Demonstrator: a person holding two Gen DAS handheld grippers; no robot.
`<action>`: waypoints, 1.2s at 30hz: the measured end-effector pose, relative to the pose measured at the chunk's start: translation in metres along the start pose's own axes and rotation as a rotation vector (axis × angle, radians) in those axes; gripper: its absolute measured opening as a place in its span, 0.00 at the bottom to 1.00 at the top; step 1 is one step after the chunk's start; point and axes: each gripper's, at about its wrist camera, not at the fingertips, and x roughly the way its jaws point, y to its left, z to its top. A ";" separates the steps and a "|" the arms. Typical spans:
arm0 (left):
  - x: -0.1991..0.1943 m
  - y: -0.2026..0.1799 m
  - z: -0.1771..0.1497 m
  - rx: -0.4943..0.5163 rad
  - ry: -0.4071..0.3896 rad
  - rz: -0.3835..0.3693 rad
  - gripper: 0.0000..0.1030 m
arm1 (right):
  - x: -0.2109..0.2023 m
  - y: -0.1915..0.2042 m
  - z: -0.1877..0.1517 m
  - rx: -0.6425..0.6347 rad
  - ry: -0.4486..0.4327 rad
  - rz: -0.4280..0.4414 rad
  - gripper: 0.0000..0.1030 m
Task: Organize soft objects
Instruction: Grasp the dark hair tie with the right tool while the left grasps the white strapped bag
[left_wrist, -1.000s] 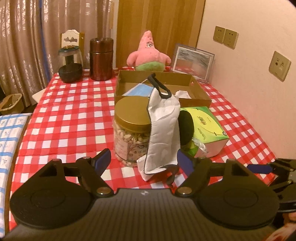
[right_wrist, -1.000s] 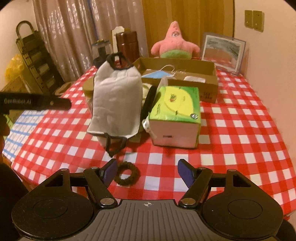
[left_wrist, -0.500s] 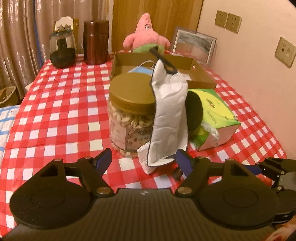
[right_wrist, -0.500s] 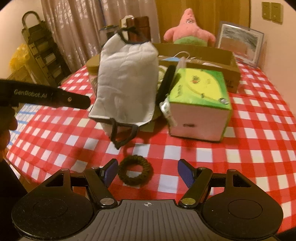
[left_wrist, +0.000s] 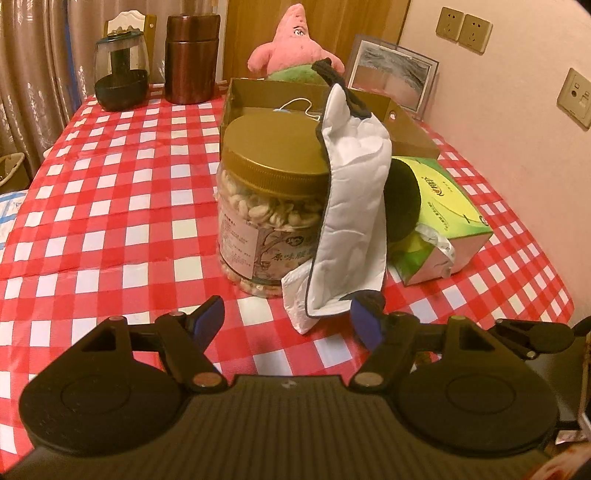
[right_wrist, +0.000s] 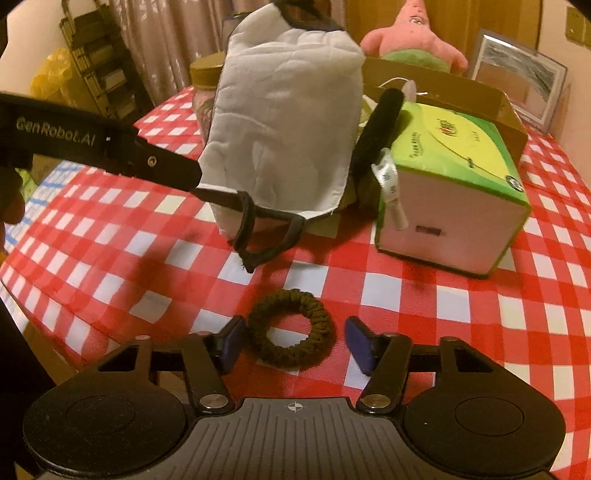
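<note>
The right gripper (right_wrist: 293, 343) could pinch only one side of the thin hair tie (right_wrist: 290, 328), so it may slip or slide on the tablecloth (right_wrist: 461, 306). Its jaws have just been closing but stand apart, the tie flat between them, low centre. The left gripper (left_wrist: 287, 319) is open before the white mask (left_wrist: 347, 236).

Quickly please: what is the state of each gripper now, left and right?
Left gripper: open, holding nothing.
Right gripper: open, jaws just closing around the hair tie, not yet gripping.
</note>
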 end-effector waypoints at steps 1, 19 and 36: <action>0.000 0.000 0.000 0.003 0.000 0.001 0.71 | 0.001 0.001 0.000 -0.010 0.001 -0.002 0.53; 0.001 -0.017 0.008 0.070 -0.023 -0.012 0.64 | -0.039 -0.030 0.013 0.129 -0.106 -0.083 0.17; 0.023 -0.052 0.030 0.162 -0.046 -0.035 0.18 | -0.058 -0.060 0.015 0.233 -0.143 -0.122 0.17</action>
